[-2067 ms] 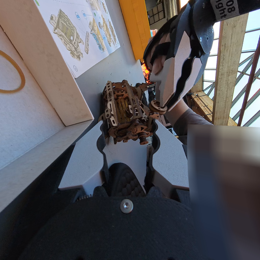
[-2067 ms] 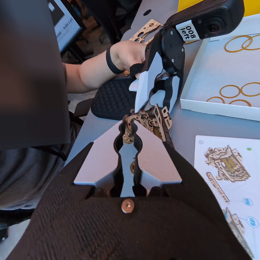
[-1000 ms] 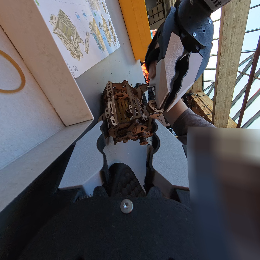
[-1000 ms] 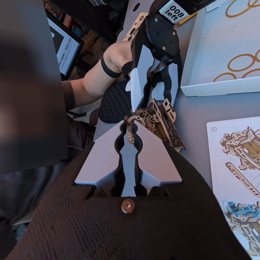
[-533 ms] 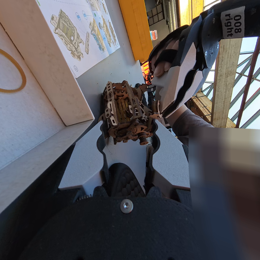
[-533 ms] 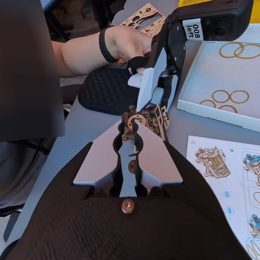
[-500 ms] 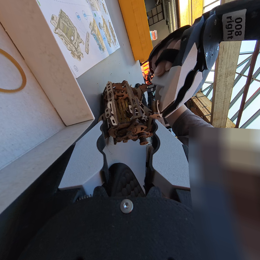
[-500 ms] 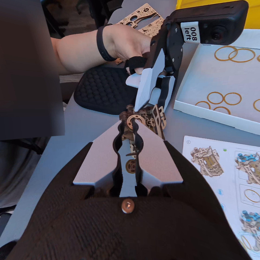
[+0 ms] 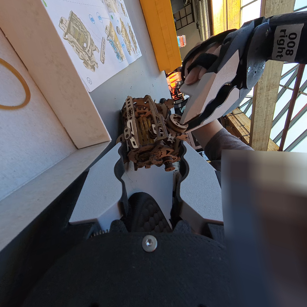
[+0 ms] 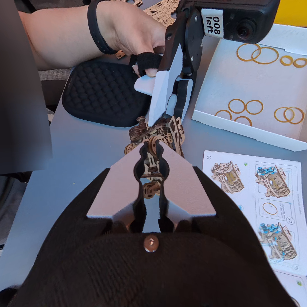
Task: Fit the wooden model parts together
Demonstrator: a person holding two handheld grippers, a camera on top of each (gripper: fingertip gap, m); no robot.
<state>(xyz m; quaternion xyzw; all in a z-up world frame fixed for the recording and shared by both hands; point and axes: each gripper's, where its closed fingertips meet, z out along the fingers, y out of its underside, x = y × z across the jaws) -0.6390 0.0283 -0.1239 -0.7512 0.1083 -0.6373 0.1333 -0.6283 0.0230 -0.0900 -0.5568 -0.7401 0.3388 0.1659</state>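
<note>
The wooden model point(image 9: 144, 131) stands on the grey table. My left gripper point(image 9: 151, 147) is shut on the model's base, one finger on each side. It also shows in the right wrist view point(image 10: 166, 119), above the model point(image 10: 172, 132). My right gripper point(image 10: 152, 144) is shut on a small wooden wheel point(image 10: 153, 141) and holds it against the side of the model. In the left wrist view the right gripper point(image 9: 186, 126) comes in from the upper right with the wheel point(image 9: 176, 123) at its tips. How the wheel sits on the model is hidden.
A white box point(image 10: 240, 127) with several rubber bands point(image 10: 237, 106) lies right of the model. An instruction sheet point(image 10: 249, 191) lies near it. A black mat point(image 10: 103, 93), a loose wheel part point(image 10: 149, 191), wooden part sheets point(image 10: 164, 10) and a yellow box point(image 9: 162, 33) are around.
My right gripper has tilted and swung about while keeping the wheel against the model's side. The left gripper and the model have stayed still.
</note>
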